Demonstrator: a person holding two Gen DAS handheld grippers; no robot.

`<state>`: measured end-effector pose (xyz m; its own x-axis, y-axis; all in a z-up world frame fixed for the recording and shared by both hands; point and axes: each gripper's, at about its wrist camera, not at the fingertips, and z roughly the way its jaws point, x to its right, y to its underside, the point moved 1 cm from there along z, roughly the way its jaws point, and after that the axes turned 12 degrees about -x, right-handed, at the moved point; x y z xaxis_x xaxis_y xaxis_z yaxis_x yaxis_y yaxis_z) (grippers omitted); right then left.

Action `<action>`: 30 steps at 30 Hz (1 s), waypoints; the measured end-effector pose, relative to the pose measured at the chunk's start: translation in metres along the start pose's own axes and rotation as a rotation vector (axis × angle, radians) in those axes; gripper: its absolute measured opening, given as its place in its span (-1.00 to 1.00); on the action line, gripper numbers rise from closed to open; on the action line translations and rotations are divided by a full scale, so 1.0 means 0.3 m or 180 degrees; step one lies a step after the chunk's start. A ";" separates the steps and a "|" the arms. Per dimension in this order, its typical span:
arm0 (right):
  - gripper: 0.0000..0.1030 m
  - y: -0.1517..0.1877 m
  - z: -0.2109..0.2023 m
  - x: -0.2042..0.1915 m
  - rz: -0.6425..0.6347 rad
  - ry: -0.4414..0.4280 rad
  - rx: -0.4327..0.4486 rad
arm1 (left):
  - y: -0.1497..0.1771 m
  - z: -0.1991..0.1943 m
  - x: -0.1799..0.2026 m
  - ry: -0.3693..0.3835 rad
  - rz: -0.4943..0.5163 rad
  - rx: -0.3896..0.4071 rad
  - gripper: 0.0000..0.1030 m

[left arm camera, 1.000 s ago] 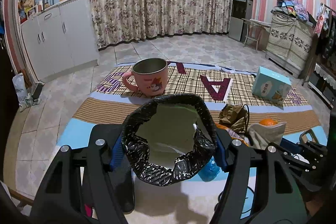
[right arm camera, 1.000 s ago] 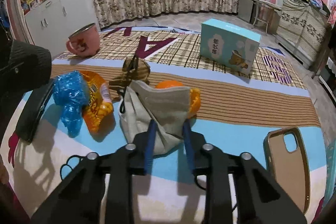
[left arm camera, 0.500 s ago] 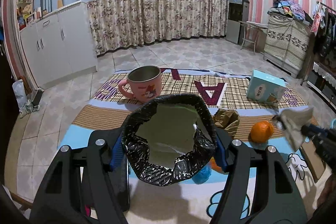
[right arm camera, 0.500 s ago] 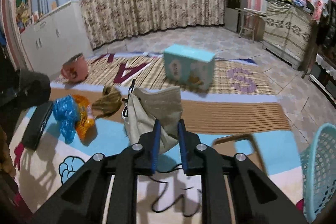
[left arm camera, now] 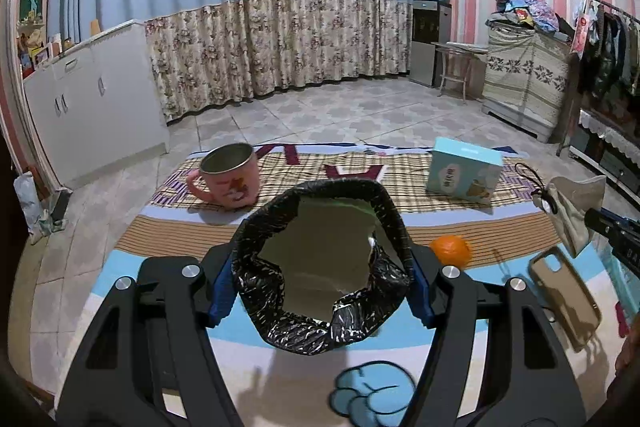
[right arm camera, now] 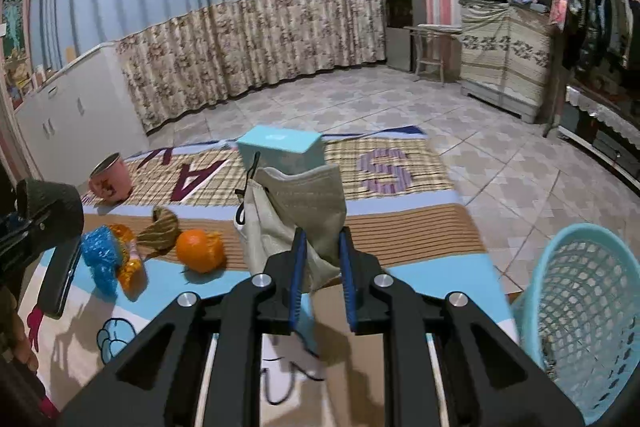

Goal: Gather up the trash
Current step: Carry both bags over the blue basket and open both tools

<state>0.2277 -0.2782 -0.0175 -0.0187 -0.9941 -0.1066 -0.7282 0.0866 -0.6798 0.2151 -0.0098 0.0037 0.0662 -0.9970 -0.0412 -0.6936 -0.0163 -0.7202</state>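
My left gripper (left arm camera: 322,287) is shut on the rim of a black trash bag (left arm camera: 320,323) and holds its mouth open over the mat. My right gripper (right arm camera: 322,263) is shut on a used grey face mask (right arm camera: 296,211) and holds it up in the air; the mask also shows at the right of the left wrist view (left arm camera: 572,215). On the mat lie a blue plastic wad (right arm camera: 102,259), an orange snack wrapper (right arm camera: 130,263), a brown crumpled piece (right arm camera: 162,225) and an orange (right arm camera: 198,251).
A light blue mesh basket (right arm camera: 576,311) stands on the floor at the right. A pink mug (left arm camera: 228,179) and a teal box (left arm camera: 464,171) stand on the mat's far part. A tan phone case (left arm camera: 564,295) and a black phone (right arm camera: 60,283) lie on the mat.
My right gripper has lifted the mask off the mat and carried it up and to the right, toward the basket. The left gripper has risen slightly with the bag.
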 end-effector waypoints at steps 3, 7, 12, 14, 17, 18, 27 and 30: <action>-0.66 -0.002 -0.036 0.063 0.0041 0.0144 0.0056 | -0.001 -0.022 0.035 0.0017 0.0033 0.0044 0.28; -0.66 -0.002 -0.094 0.207 0.0261 0.0223 0.0076 | -0.005 -0.044 0.093 0.0092 0.0048 0.0065 0.28; -0.66 0.045 -0.177 0.390 0.0212 0.0597 0.0057 | -0.017 -0.070 0.194 0.0215 0.0129 0.0109 0.28; -0.66 0.065 -0.198 0.460 0.0205 0.0715 0.0014 | -0.015 -0.082 0.259 0.0283 0.0205 0.0127 0.28; -0.66 0.115 -0.229 0.585 0.0267 0.0869 -0.0079 | 0.003 -0.089 0.362 0.0349 0.0371 0.0119 0.28; -0.66 0.135 -0.245 0.634 0.0322 0.0916 -0.0097 | 0.006 -0.088 0.391 0.0388 0.0412 0.0101 0.28; -0.66 0.202 -0.364 0.864 0.0471 0.1168 -0.0130 | 0.068 -0.122 0.765 0.1077 0.0824 -0.0079 0.28; -0.66 0.211 -0.382 0.916 0.0533 0.1177 -0.0126 | 0.080 -0.139 0.903 0.1272 0.0960 -0.0111 0.28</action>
<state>0.0979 -0.5533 -0.0066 -0.3789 -0.9235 0.0596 -0.7200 0.2538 -0.6459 0.1865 -0.2835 0.0043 -0.4160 -0.9089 0.0295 -0.6636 0.2813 -0.6932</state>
